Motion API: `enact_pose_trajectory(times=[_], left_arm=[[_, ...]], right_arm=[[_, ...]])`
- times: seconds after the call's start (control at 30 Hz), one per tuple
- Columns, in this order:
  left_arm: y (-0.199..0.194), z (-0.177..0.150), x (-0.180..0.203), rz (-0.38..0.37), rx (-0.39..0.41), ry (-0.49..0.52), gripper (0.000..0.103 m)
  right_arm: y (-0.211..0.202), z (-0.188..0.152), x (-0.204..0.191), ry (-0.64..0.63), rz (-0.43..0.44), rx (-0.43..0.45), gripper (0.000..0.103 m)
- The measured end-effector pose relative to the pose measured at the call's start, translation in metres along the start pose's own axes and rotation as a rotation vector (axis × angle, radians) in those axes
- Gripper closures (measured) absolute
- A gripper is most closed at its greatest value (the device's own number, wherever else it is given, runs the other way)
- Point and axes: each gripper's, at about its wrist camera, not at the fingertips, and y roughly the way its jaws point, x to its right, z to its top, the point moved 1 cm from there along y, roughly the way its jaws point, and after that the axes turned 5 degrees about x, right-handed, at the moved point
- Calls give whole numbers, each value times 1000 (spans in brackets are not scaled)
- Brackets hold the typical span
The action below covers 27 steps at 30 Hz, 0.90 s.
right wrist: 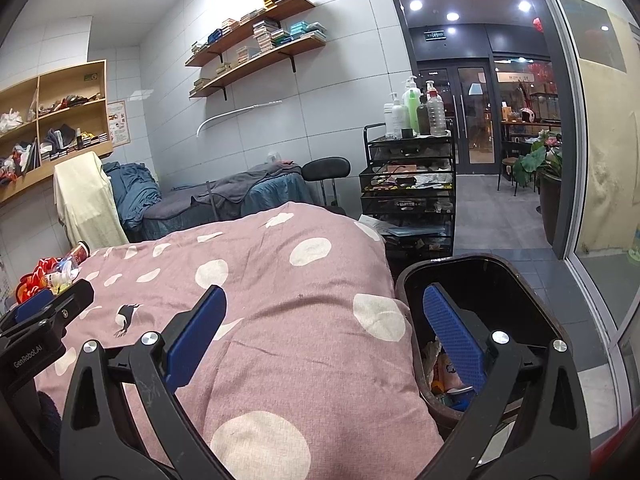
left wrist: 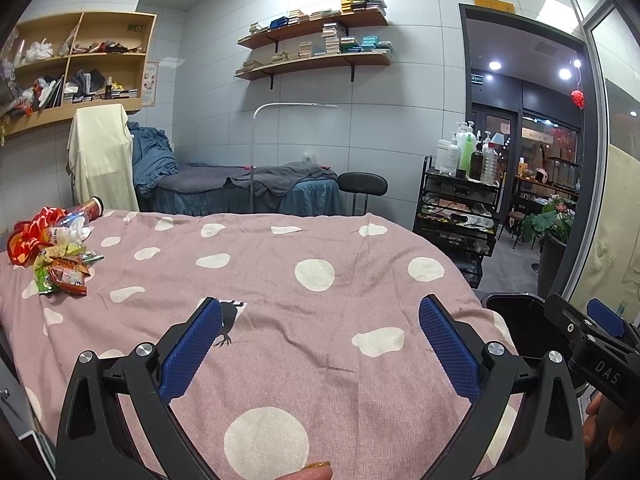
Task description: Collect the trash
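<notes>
Your trash pile (left wrist: 60, 256) sits at the far left edge of the pink dotted bedspread (left wrist: 320, 320), partly cut by the frame in the left wrist view; wrappers are readable as orange and green packets, but labels are too small to make out. In the right wrist view most of the pile is hidden behind your left gripper's body. A clear plastic bottle (left wrist: 72, 228) and a red cylindrical can (left wrist: 91, 205) lie at the pile's back, on a red-orange bag (left wrist: 24, 236).

Your left gripper (left wrist: 320, 344) is spread wide, nothing between the blue pads, hovering over bare bedspread; the pile is well apart, up and left of it. Your right gripper (right wrist: 322, 334) is also wide and empty, its right finger over the mouth of the dark bin (right wrist: 404, 280).

The bin stands just beside the bed's right edge. Inside it: some crumpled wrappers low down, mostly blocked by the finger, contents hard to tell.
</notes>
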Motion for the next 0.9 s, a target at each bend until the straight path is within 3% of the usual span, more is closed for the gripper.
enact_pose_trajectory(times=[0.9], left_arm=[[-1, 2, -2, -2, 1, -2, 5]], right_arm=[[1, -1, 1, 1, -1, -2, 6]])
